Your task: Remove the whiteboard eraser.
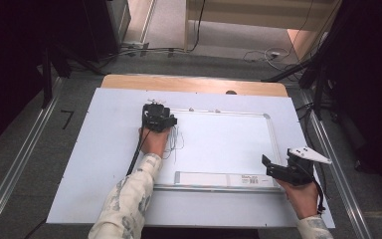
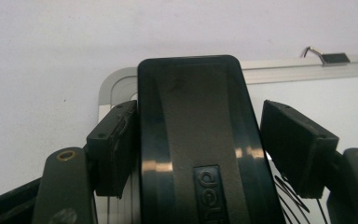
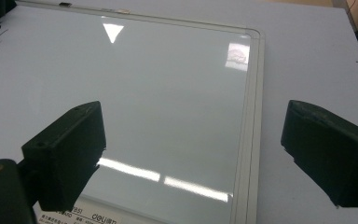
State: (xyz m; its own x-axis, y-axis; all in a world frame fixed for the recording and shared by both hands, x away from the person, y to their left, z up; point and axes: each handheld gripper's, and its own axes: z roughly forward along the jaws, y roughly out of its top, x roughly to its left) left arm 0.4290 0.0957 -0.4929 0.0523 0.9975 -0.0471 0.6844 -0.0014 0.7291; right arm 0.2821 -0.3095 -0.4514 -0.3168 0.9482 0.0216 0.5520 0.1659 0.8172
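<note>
Table [image 1: 129, 82]: wooden top, bare at its far edge.
Sheet [image 1: 104, 149]: white, covers nearly the whole top.
Whiteboard [image 1: 219, 144]: lies flat on the sheet, right of centre, silver frame, clips on its far edge.
Eraser [image 2: 196, 140]: black, rests on the whiteboard's far left corner.
Scribbles [image 1: 176, 142]: black lines near the whiteboard's left edge.

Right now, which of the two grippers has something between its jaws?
The left gripper, at the whiteboard's far-left corner: a black eraser sits between its jaws. The right gripper, at the near-right corner, stands open with nothing between its jaws.
</note>
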